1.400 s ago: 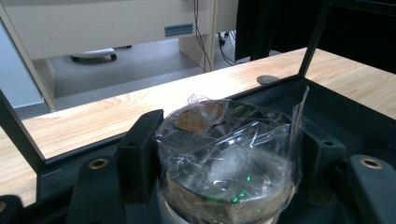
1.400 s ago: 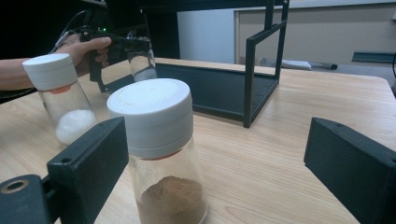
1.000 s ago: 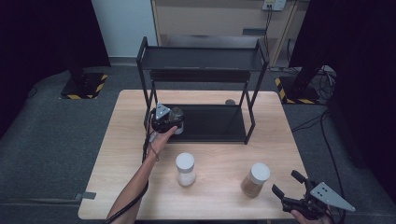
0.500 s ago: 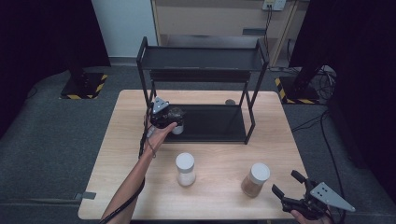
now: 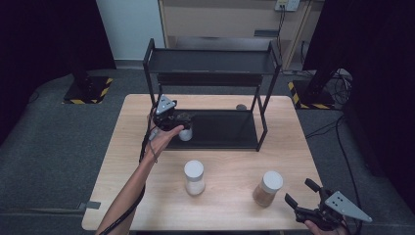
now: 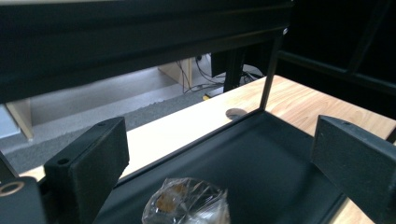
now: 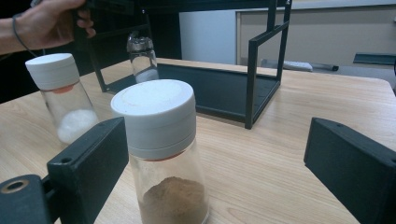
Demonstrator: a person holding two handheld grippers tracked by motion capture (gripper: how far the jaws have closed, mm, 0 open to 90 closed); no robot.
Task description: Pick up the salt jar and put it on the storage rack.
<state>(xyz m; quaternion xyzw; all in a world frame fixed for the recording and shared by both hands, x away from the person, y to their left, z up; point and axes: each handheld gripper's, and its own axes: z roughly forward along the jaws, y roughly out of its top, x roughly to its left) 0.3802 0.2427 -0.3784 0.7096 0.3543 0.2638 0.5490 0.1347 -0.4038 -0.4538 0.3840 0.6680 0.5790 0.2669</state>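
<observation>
1. The left gripper (image 5: 183, 121) hung over the left end of the black rack's (image 5: 266, 63) lower shelf (image 5: 225, 128). Its jaws had just been opening and stood apart, with nothing pressed between the pads.
2. In the left gripper view, the clear-topped jar (image 6: 187, 205) stood just below and between those two black jaws, clear of both.
3. In the high view, the same jar (image 5: 186, 134) sat upright on the lower shelf near its left front corner, just beside the person's left hand (image 5: 164, 134).
4. In the right gripper view, this jar (image 7: 141, 58) showed a clear top and some white powder at the bottom.
5. The right gripper (image 5: 304, 195) rested at the near right corner of the wooden table (image 5: 293, 147), jaws spread and empty.
6. A brown-powder jar (image 7: 163, 154) with a white lid stood upright just ahead of that gripper's jaws, between them in the right gripper view but touching neither.
7. A white-powder jar (image 5: 194, 177) with a white lid stood upright on the table in front of the rack, well apart from the brown-powder jar (image 5: 267, 188).
8. The rack's upper shelf (image 5: 210, 61) carried no items I could make out.
</observation>
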